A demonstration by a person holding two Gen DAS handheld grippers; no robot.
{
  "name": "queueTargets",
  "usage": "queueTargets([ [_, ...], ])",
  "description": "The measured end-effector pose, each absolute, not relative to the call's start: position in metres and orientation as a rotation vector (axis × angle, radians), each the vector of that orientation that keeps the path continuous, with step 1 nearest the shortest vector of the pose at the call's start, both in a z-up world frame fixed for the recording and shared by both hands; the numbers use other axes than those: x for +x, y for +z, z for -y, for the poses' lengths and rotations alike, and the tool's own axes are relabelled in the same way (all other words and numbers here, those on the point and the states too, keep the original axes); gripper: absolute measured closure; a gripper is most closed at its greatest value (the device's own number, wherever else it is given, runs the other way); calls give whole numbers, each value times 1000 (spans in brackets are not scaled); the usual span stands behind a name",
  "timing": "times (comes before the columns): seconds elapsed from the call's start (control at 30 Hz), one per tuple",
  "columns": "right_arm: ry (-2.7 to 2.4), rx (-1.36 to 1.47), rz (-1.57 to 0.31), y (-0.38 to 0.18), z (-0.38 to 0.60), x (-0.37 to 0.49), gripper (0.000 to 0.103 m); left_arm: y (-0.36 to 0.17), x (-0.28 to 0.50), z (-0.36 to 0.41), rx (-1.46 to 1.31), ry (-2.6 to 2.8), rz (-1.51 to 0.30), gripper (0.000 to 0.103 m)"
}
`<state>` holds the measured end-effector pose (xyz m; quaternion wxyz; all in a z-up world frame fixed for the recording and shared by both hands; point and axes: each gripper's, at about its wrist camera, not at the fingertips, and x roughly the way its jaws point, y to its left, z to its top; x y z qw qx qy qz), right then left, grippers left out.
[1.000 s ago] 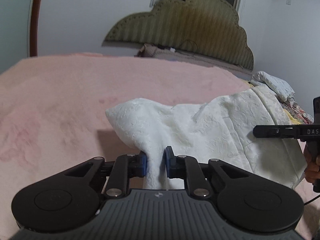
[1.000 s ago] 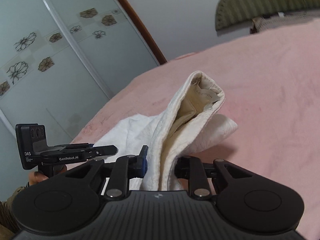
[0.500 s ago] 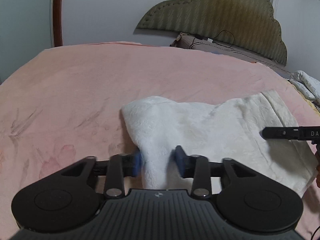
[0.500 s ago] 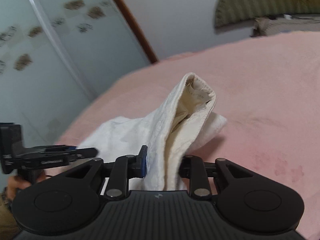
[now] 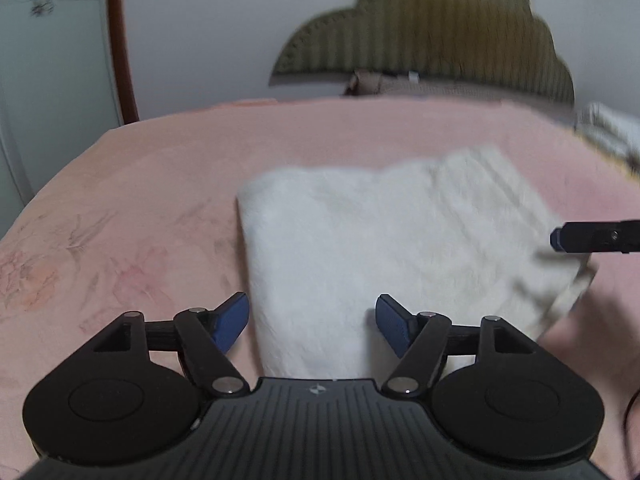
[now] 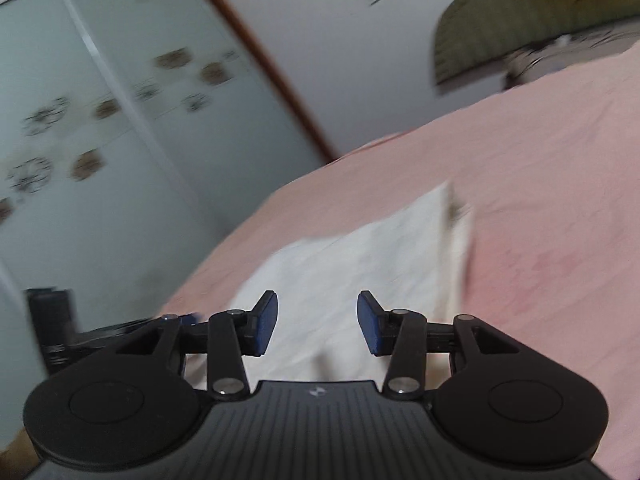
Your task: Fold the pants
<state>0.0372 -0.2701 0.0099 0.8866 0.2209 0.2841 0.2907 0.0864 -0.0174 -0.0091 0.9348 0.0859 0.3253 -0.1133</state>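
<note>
The white pants (image 5: 380, 240) lie folded flat on the pink bed cover (image 5: 140, 200). My left gripper (image 5: 312, 322) is open, its blue pads either side of the near edge of the pants, holding nothing. In the right wrist view the pants (image 6: 360, 256) lie flat and blurred, with the waistband end at the far right. My right gripper (image 6: 317, 322) is open over their near edge. The right gripper's finger shows at the right edge of the left wrist view (image 5: 592, 236). The left gripper's body shows at the lower left of the right wrist view (image 6: 52, 320).
An olive padded headboard (image 5: 432, 40) stands at the far end of the bed, with pillows below it. A wardrobe with flowered glass sliding doors (image 6: 100, 120) stands to the left. More bedding (image 5: 612, 128) lies at the far right.
Both grippers opened and let go of the pants. The raised folds dropped and the pants now lie flat on the bed. Both views are blurred by motion.
</note>
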Motion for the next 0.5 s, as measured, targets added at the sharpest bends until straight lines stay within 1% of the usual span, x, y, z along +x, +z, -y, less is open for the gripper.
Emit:
queueTargets([
  [0.07,512,355,-670,0,259,40,61,-20,91,21,182,-211,-653,24],
  [0.1,492,339,-682,-4,258,40,62,-18,91,19,162,-194,-659,24],
  [0.13,481,355,-671,-4,257,38,62,-14,89,15,134,-182,-666,26],
  [0.2,444,372,-663,4,257,28,61,-6,79,12,114,-168,-656,26],
  [0.27,424,323,-639,15,247,21,58,0,66,13,104,-160,-643,24],
  [0.3,427,294,-633,18,242,11,54,3,59,14,93,-163,-644,24],
  [0.33,429,262,-631,21,235,5,47,4,54,16,80,-177,-650,24],
  [0.4,426,204,-632,25,222,-9,42,4,42,17,51,-201,-659,24],
  [0.5,441,88,-642,27,197,-23,42,1,26,21,44,-211,-652,24],
])
